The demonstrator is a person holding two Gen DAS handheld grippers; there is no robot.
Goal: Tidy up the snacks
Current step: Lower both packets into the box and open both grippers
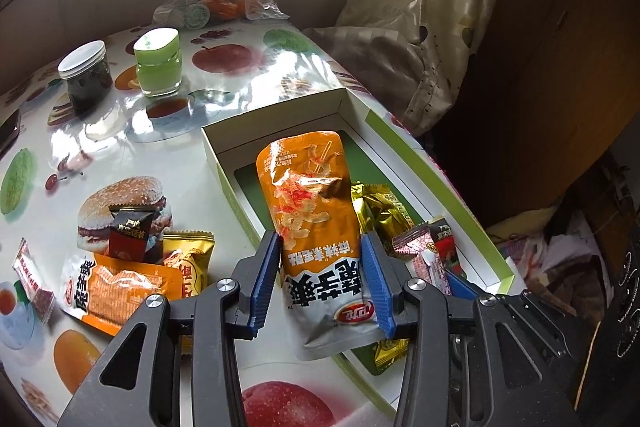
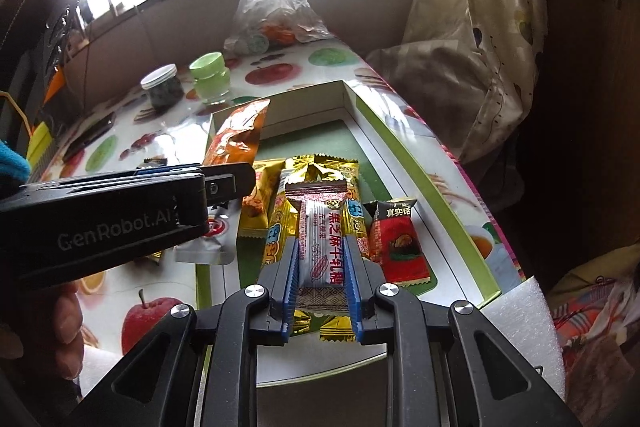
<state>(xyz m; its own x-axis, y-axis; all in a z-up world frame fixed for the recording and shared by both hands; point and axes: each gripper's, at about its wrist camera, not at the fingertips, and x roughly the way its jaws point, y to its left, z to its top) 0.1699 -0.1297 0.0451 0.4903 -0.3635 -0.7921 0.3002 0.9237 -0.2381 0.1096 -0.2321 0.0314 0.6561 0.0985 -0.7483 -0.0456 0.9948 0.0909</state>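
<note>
Step in hand, as I read it: loading snacks into the box [image 1: 440,183], w/ both grippers mid-placement. In the left wrist view the left gripper [image 1: 322,247], bottom centre of frame, has the orange-and-white pouch [image 1: 312,207] between its blue pads; the pads sit against the pouch's lower sides, so it looks clamped on it, tho the hold seems light. The pouch's top end reaches up-frame over the box's green floor, its bottom end hangs over the near wall. In the right wrist view the right gripper [image 2: 322,259], bottom centre, is clamped on a slim white candy bar [image 2: 320,247], which lies over the gold packets [image 2: 316,171] already inside; a red packet [image 2: 396,247] lies just right of them. Box is approx. half full: far end, upper centre of frame, is bare. More snacks wait on the table [image 1: 152,147] at lower left of the left view: a second orange pouch [image 1: 120,287], a dark packet [image 1: 130,235], a yellow packet [image 1: 192,259], a pink-white bar [image 1: 34,283]. Next move, prob.: lower each item flat onto the box floor, let go, pull back w/o dragging neighbours. Left pouch needs pushing further up-frame so it clears the wall. The grippers are close together, so go one at a time.
</note>
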